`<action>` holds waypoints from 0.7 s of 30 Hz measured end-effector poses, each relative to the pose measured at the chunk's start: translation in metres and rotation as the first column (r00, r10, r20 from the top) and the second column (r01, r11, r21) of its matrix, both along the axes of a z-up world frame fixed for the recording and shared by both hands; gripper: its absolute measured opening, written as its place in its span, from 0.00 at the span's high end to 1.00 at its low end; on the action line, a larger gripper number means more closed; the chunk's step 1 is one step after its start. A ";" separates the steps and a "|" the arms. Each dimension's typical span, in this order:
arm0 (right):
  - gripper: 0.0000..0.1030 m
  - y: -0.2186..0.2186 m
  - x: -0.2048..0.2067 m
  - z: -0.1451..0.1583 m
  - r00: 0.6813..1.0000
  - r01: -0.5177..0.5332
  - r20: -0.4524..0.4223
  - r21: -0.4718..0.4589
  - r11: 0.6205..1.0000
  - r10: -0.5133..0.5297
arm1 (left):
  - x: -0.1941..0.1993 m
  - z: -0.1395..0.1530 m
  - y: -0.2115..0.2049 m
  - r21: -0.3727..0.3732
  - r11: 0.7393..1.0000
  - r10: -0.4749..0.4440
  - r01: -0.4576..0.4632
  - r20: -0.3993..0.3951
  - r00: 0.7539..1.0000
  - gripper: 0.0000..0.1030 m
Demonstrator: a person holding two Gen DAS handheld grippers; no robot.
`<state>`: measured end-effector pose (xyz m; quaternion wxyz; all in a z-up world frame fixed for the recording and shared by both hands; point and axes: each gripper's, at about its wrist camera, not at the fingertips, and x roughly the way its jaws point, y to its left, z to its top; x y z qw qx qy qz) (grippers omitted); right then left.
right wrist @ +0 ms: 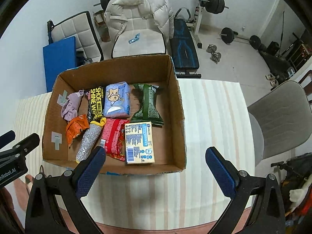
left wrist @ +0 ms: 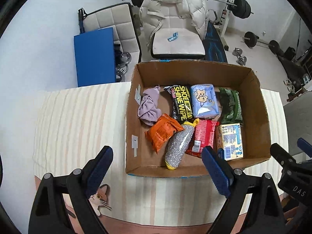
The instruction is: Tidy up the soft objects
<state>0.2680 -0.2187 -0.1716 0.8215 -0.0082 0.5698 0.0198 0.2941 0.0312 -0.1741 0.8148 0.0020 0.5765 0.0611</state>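
The cardboard box holds the soft goods: a lilac cloth at its left, a black pack reading "SHOE SHINE WIPE", a blue tissue pack, green, red and orange packets, a glittery pouch and a yellow pack. Both the left gripper and right gripper hover before the box's near wall, jaws wide, empty.

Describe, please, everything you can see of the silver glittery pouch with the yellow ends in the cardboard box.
The silver glittery pouch is a long, plump, soft-looking tube with sparkly silver skin and yellow cloth at both ends. It lies flat on the floor of the cardboard box, slanting towards the near wall. The orange packet lies against one side and the red packet against the other. Its far yellow end reaches the black shoe-wipe pack. No tool touches it.
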 end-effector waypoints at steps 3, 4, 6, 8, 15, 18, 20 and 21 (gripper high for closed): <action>0.00 -0.003 -0.005 0.005 1.000 -0.003 0.001 0.005 1.000 0.003 | -0.005 0.006 -0.002 -0.001 1.000 0.004 -0.004 0.010 1.000 0.10; 0.00 -0.004 -0.007 0.008 1.000 -0.004 0.005 0.006 1.000 0.004 | -0.008 0.009 -0.003 -0.001 1.000 0.004 -0.004 0.018 1.000 0.10; 0.00 -0.006 -0.013 0.015 1.000 -0.005 0.016 0.010 1.000 0.004 | -0.013 0.015 -0.006 -0.001 1.000 0.004 -0.004 0.031 1.000 0.10; 0.00 -0.009 -0.020 0.024 1.000 -0.006 0.026 0.021 1.000 0.006 | -0.021 0.025 -0.009 -0.007 1.000 0.005 -0.004 0.052 0.999 0.10; 0.00 -0.017 -0.068 0.081 0.993 -0.038 0.117 0.047 0.998 0.033 | -0.066 0.074 -0.023 0.013 1.000 -0.010 0.008 0.142 0.990 0.10; 0.00 -0.019 -0.093 0.103 0.988 -0.051 0.148 0.044 0.998 0.044 | -0.090 0.095 -0.027 0.005 1.000 -0.007 0.007 0.173 0.985 0.10; 0.00 -0.021 -0.114 0.119 0.985 -0.062 0.165 0.054 0.997 0.053 | -0.107 0.108 -0.029 -0.010 1.000 -0.007 0.009 0.192 0.981 0.10; 0.00 -0.022 -0.121 0.124 0.984 -0.067 0.171 0.057 0.996 0.056 | -0.113 0.114 -0.029 -0.015 1.000 -0.004 0.007 0.198 0.980 0.10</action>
